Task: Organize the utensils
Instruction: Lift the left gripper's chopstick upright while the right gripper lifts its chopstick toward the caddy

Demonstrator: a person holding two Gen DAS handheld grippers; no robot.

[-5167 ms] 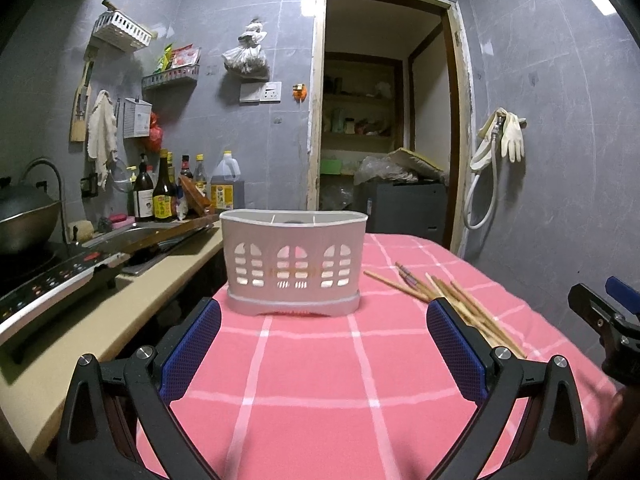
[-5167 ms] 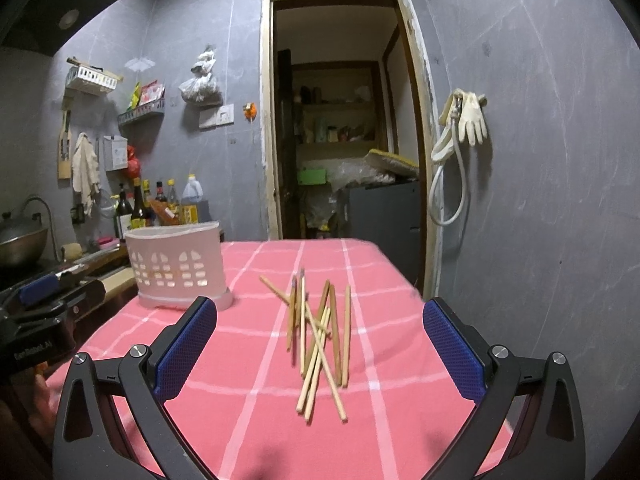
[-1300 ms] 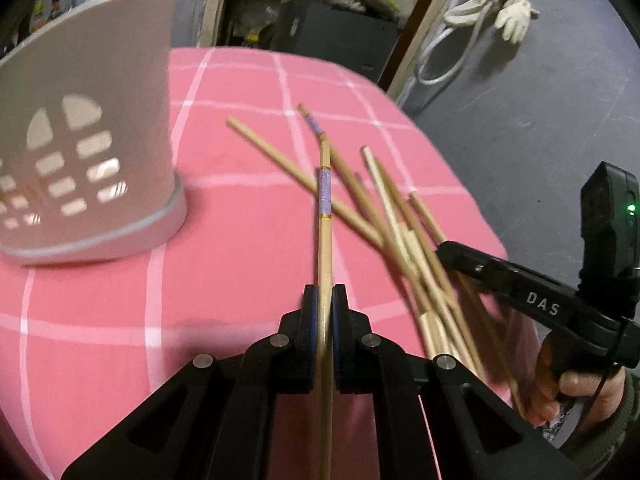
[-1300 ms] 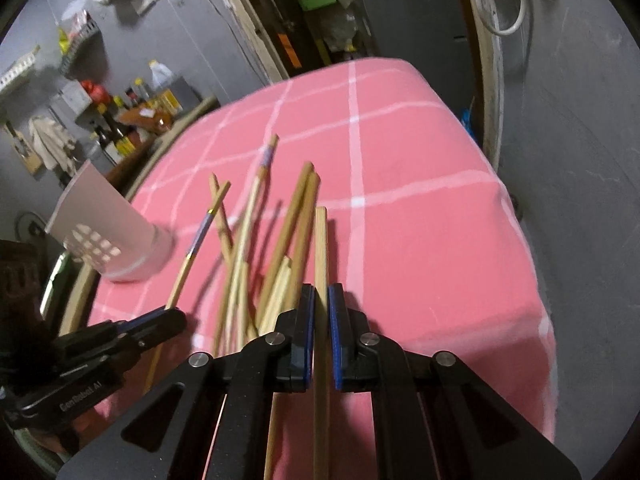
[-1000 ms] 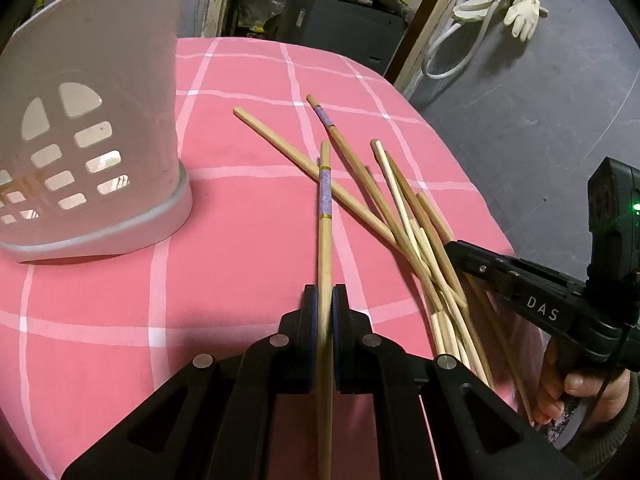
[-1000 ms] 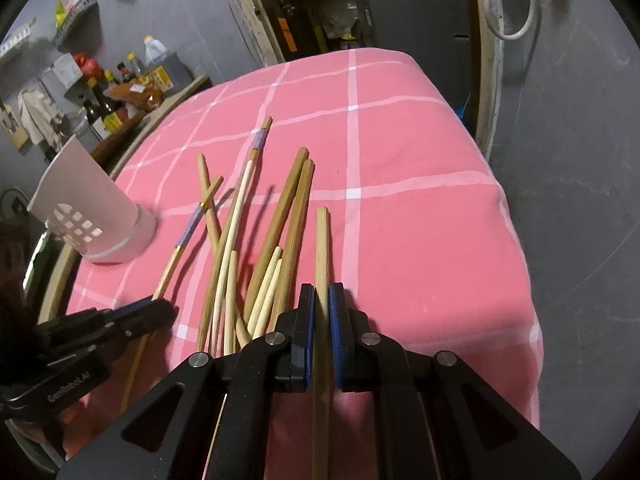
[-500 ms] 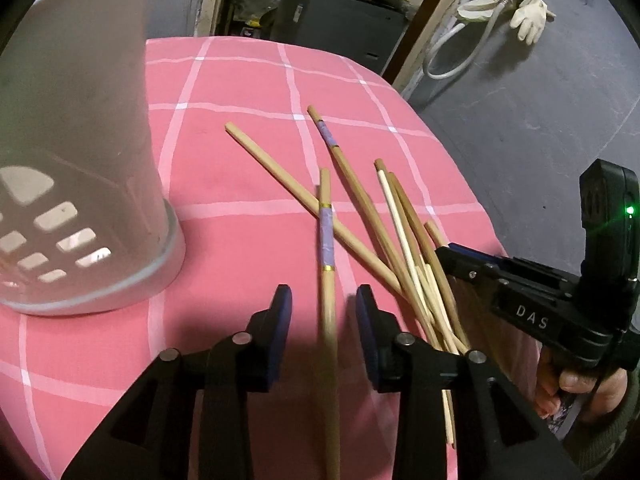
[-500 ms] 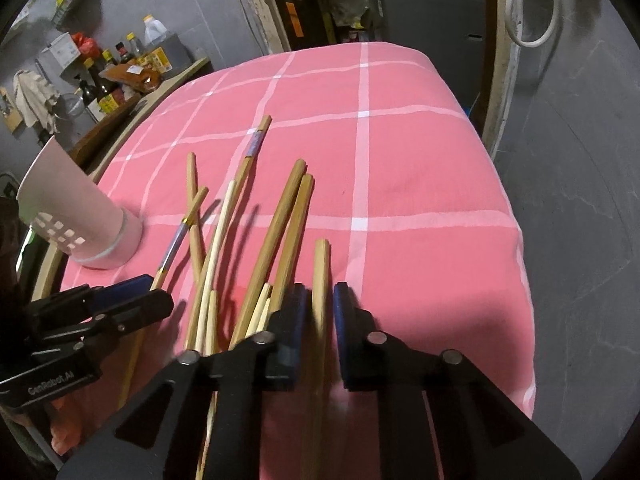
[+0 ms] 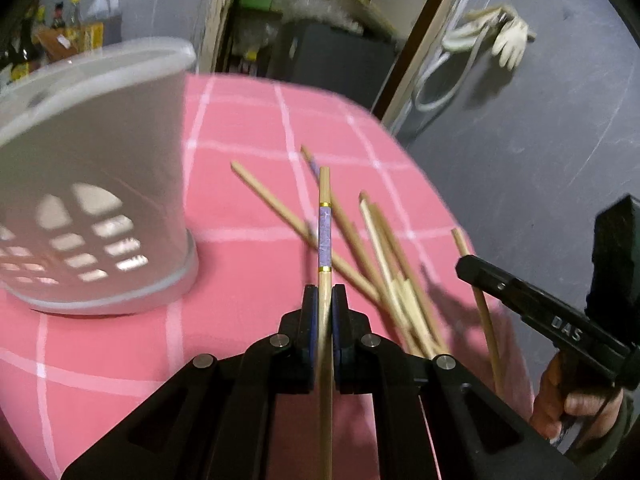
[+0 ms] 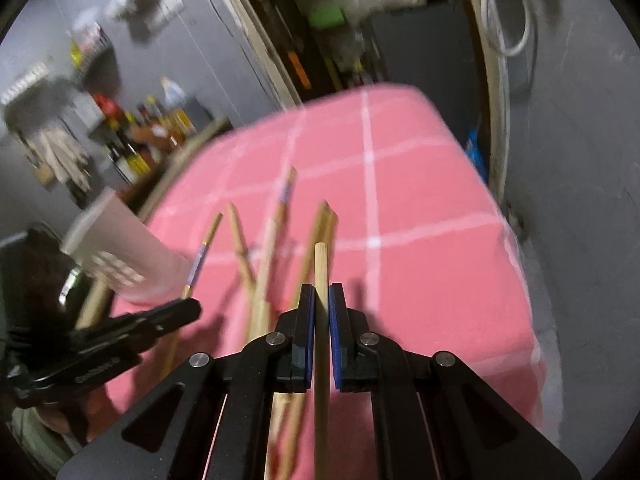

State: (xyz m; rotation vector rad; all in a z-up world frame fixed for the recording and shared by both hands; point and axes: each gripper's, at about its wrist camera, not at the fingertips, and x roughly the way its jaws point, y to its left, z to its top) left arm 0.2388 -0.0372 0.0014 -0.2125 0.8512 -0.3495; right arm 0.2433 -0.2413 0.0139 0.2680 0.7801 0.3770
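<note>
Wooden chopsticks, one pinched near its end in my left claw [image 9: 325, 300] and right claw [image 10: 319, 300] alike, could pivot and miss the white holder [image 9: 92, 184].

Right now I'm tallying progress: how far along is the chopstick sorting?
Nothing visibly done: no chopstick shows in the white holder. In hand: left tongs clamp a purple-banded chopstick, right tongs a plain chopstick. Left: the loose chopsticks on the pink cloth.

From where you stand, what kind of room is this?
Most likely a small home kitchen. Sauce and oil bottles crowd a counter by the grey wall, chopsticks lie on a pink checked tablecloth beside a white utensil holder, and rubber gloves hang on the wall.
</note>
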